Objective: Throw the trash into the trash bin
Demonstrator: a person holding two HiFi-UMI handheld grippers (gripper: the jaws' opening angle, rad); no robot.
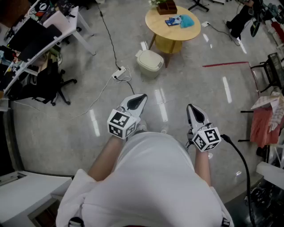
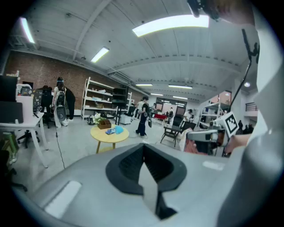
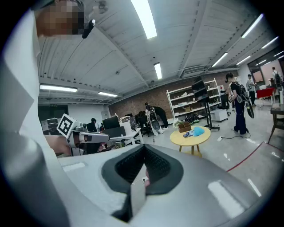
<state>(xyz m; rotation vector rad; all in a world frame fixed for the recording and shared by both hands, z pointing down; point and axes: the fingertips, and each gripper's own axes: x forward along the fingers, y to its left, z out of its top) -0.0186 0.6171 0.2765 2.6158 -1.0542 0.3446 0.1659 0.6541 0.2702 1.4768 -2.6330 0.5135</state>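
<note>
At waist height, in front of a white shirt [image 1: 155, 177], holds the grey-and-black two-jaw left gripper [image 1: 141, 96] and the matching right gripper [image 1: 190, 107] side by side but apart, both tipped slightly down toward the glossy grey floor [image 1: 186, 84]. Left jaws pressed together to a point, nothing between them. Right jaws likewise closed tight, nothing clamped. Well ahead of both grippers, on the round yellow wooden table [image 1: 153, 22]: crumpled light-blue trash [image 1: 187, 21], touching a flat blue packet [image 1: 172, 21], just beside a brown wooden box [image 1: 167, 7] at the table's far edge. On the floor just beside the table, on its near left side: pale cream lidded plastic trash bin [image 1: 149, 61], upright, lid down. Near the bin's left: white power strip [image 1: 119, 73] with cables running off across the floor. To the right of the bin, well apart: thin red tape line [image 1: 225, 64] stuck to the floor. Far left: white desk [image 1: 66, 23] carrying dark monitors, with a black office chair [image 1: 49, 84] just beside it.
</note>
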